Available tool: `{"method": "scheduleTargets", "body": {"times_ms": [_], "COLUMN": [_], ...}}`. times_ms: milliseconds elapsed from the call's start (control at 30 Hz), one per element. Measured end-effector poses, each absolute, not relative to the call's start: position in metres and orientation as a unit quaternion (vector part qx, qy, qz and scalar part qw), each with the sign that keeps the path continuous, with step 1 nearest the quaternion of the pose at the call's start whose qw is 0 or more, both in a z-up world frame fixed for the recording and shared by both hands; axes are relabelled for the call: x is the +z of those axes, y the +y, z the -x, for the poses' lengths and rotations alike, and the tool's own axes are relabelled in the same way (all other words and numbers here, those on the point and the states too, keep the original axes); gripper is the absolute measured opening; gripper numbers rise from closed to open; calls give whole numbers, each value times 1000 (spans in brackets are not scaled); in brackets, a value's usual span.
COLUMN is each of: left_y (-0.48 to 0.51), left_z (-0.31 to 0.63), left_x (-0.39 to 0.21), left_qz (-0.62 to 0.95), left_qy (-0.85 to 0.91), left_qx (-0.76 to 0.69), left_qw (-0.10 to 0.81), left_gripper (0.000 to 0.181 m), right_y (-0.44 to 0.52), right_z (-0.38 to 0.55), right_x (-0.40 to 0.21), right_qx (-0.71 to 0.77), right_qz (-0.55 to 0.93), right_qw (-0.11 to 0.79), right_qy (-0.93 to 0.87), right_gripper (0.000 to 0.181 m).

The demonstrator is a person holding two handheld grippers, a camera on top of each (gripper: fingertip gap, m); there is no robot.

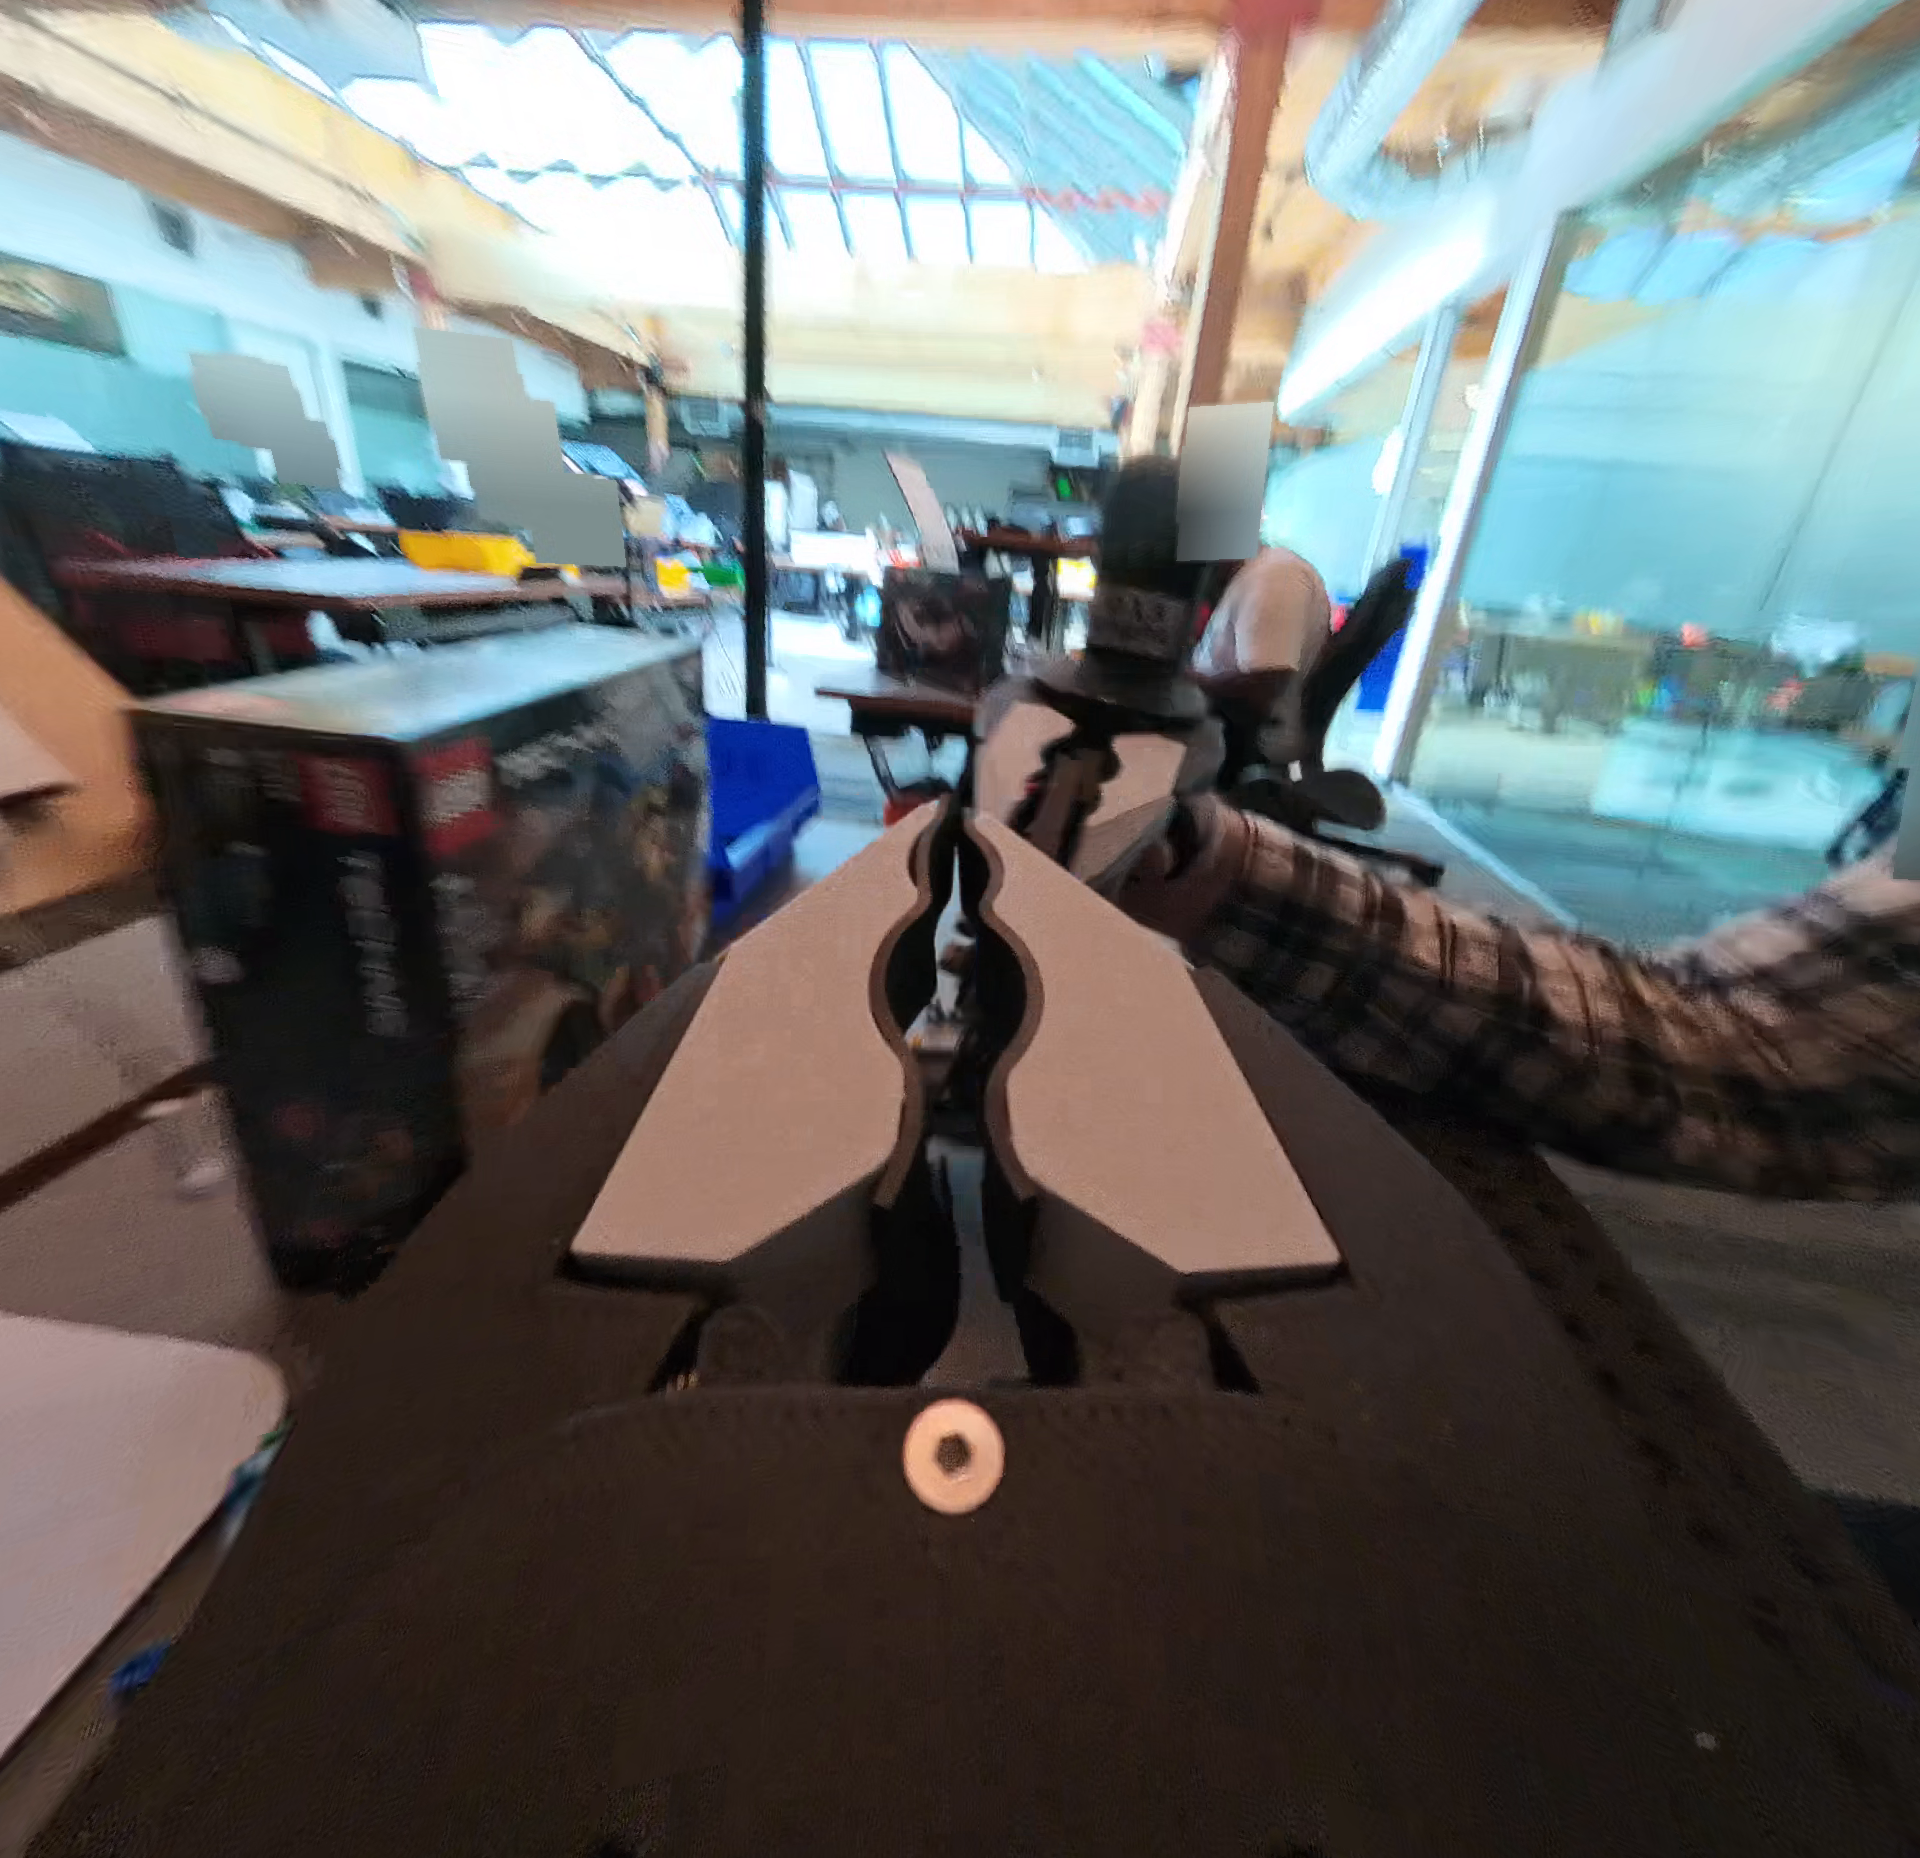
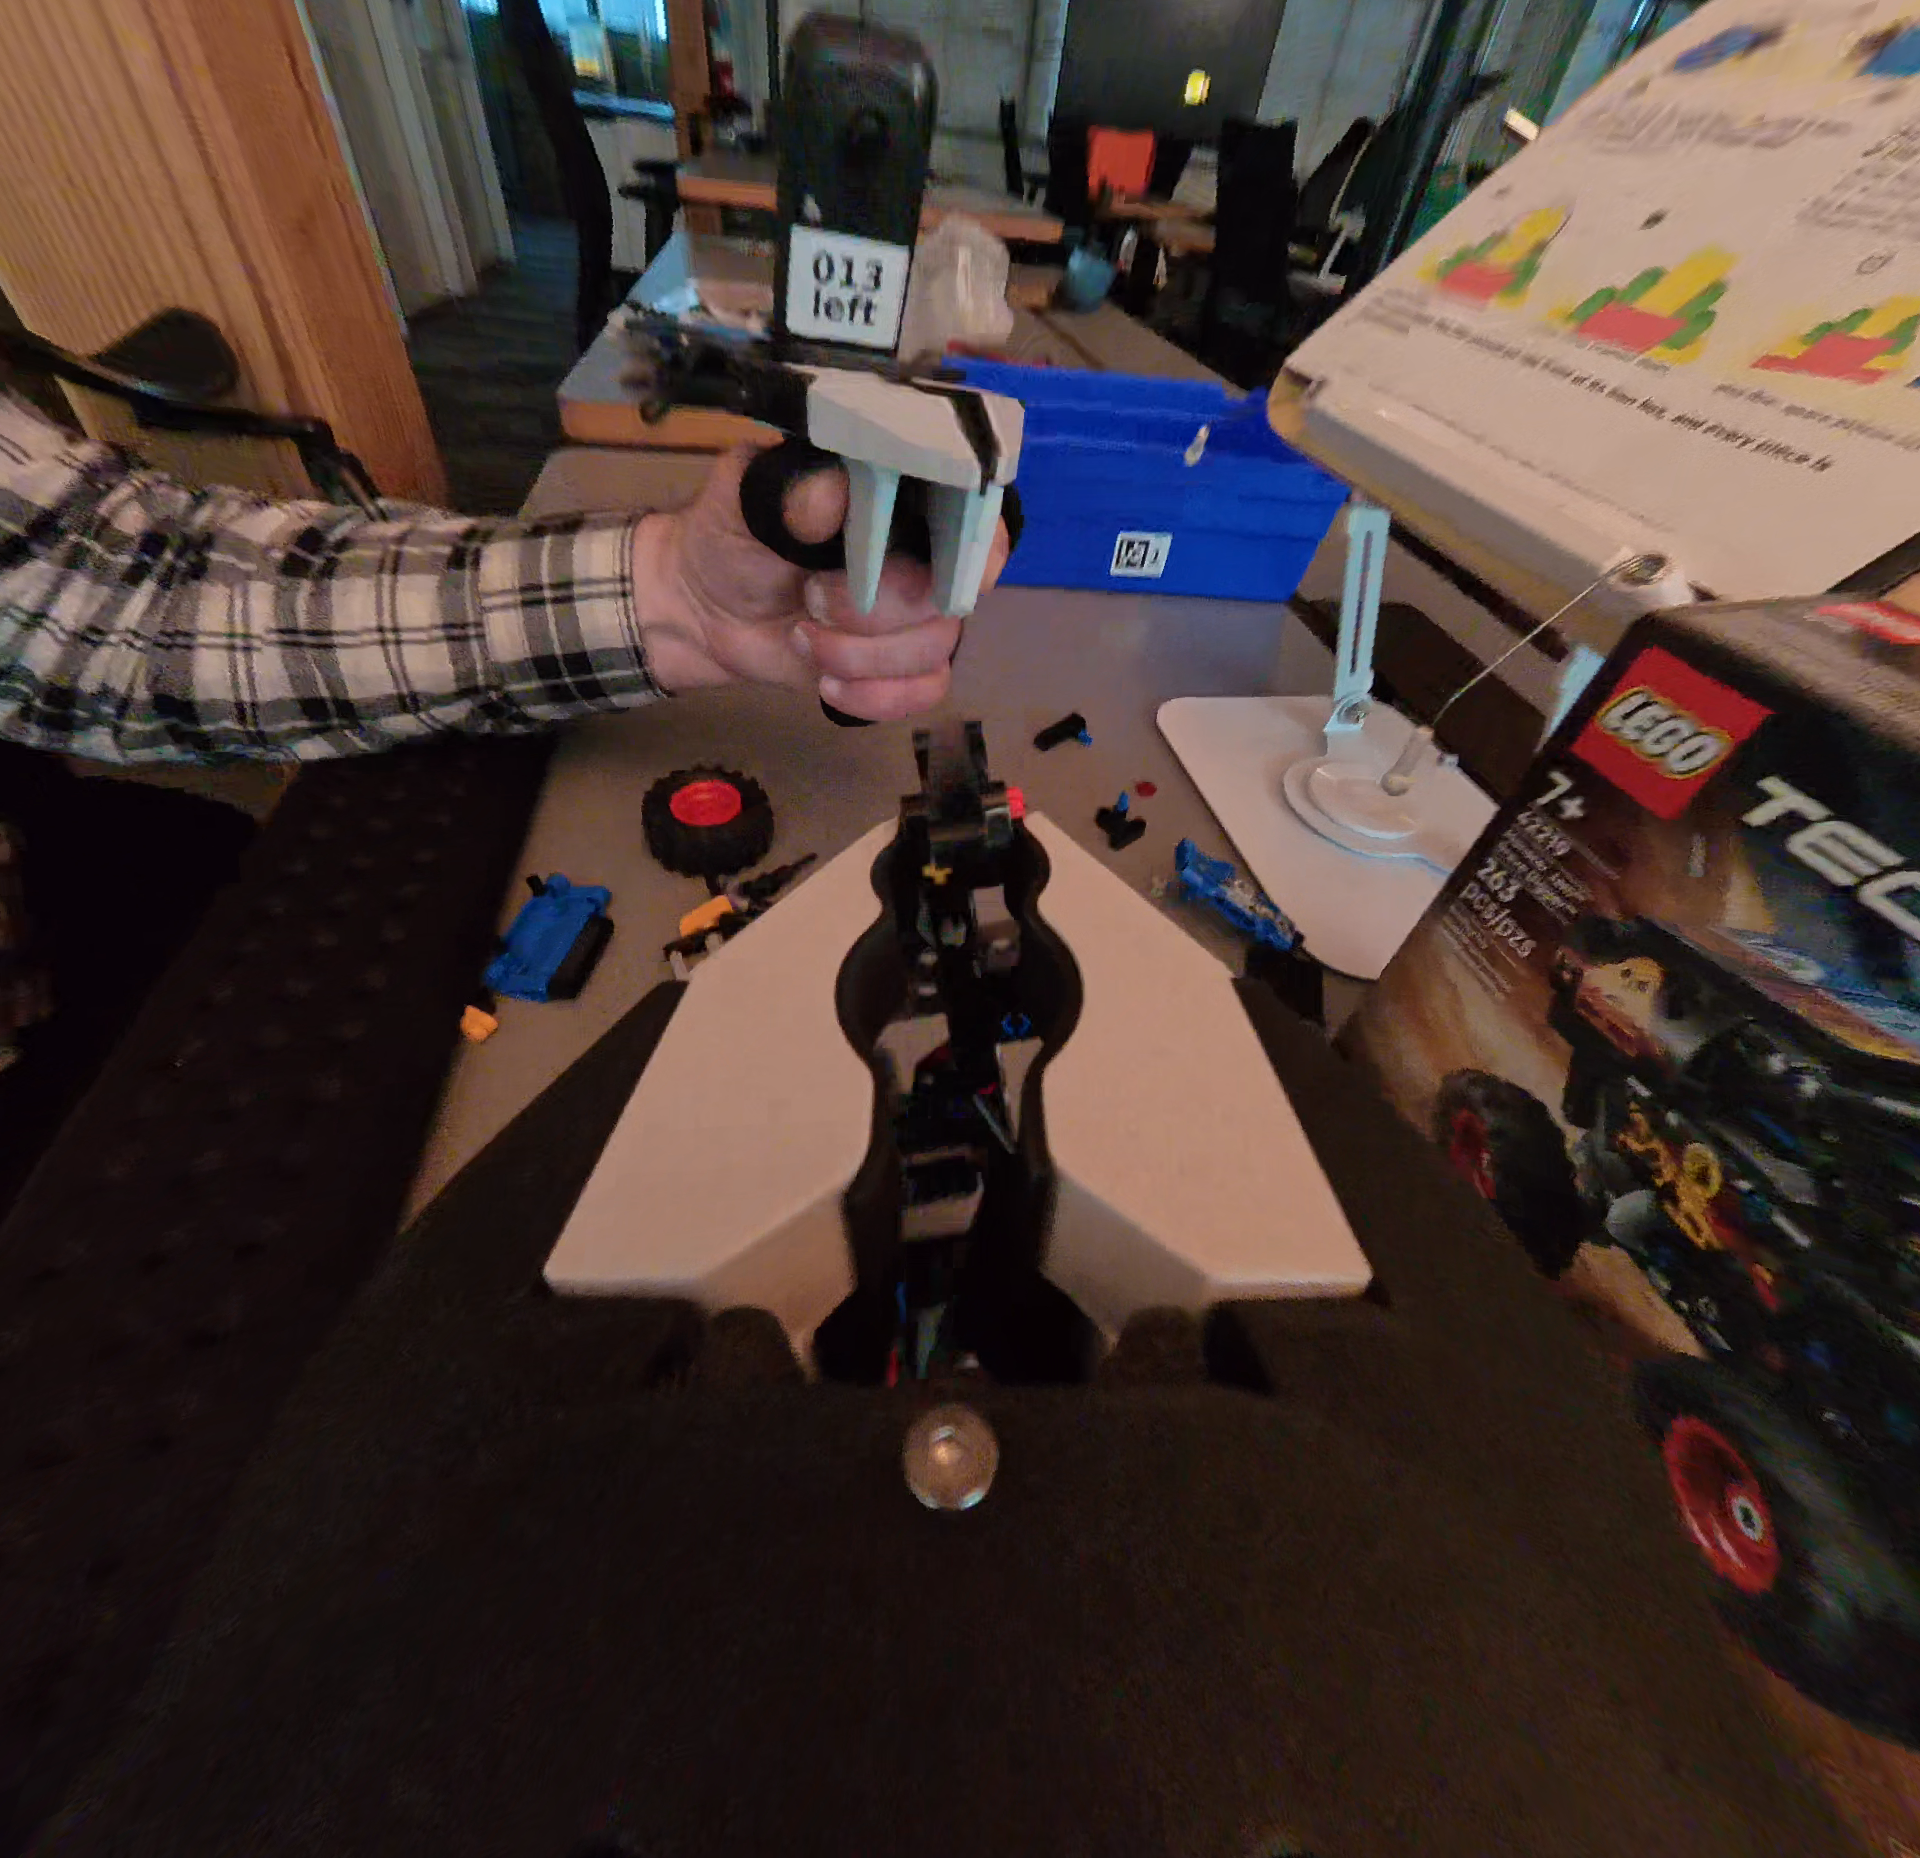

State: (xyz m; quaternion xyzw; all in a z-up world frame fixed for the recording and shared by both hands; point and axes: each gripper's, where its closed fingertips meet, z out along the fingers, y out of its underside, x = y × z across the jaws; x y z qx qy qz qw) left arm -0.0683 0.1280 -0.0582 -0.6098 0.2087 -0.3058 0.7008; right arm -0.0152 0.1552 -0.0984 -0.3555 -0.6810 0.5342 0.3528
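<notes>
In the right wrist view my right gripper (image 2: 956, 821) is shut on a black brick-built chassis (image 2: 951, 977) that runs along the jaws and sticks out past the tips. It is held above the grey table (image 2: 1081, 655). My left gripper (image 2: 914, 561), in a hand with a plaid sleeve, hovers just beyond the chassis. In the left wrist view the left gripper (image 1: 961, 832) has its jaws nearly together with nothing between them. It points at the right gripper (image 1: 1081, 790) close ahead.
Loose parts lie on the table: a black tyre with a red hub (image 2: 707, 819), a blue block (image 2: 551, 935) and small blue pieces (image 2: 1236, 899). A white stand (image 2: 1340, 800) holds an instruction booklet (image 2: 1662, 250). A toy box (image 2: 1714, 1081) stands right, a blue bin (image 2: 1153, 489) behind. Across from one pair of fingers to the other is roughly 8 cm. From the right gripper's tips to the blue block (image 2: 551, 935) is close to 20 cm.
</notes>
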Motion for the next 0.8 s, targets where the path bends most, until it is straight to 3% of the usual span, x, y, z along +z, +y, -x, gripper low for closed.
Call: {"method": "scheduleTargets", "body": {"times_ms": [67, 133, 233, 433, 800], "left_y": [139, 145, 144, 145, 130], "left_z": [40, 33, 39, 26, 21], "left_x": [-82, -101, -113, -127, -125], "left_qz": [651, 679, 699, 710, 694], "left_qy": [259, 270, 275, 314, 364], "left_qx": [-272, -265, -255, -217, -199], "left_qw": [659, 630, 609, 592, 588], "left_gripper": [4, 24, 39, 18, 15], "right_y": [147, 140, 140, 140, 128], "right_z": [24, 23, 24, 26, 18], "right_x": [-117, -115, -108, -108, -105], "right_qx": [512, 525, 541, 549, 516], "right_qz": [366, 358, 354, 358, 320], "right_qw": [330, 320, 323, 319, 336], "right_qy": [-704, -702, -691, -684, -720], "right_gripper": [14, 14, 14, 14, 14]}}
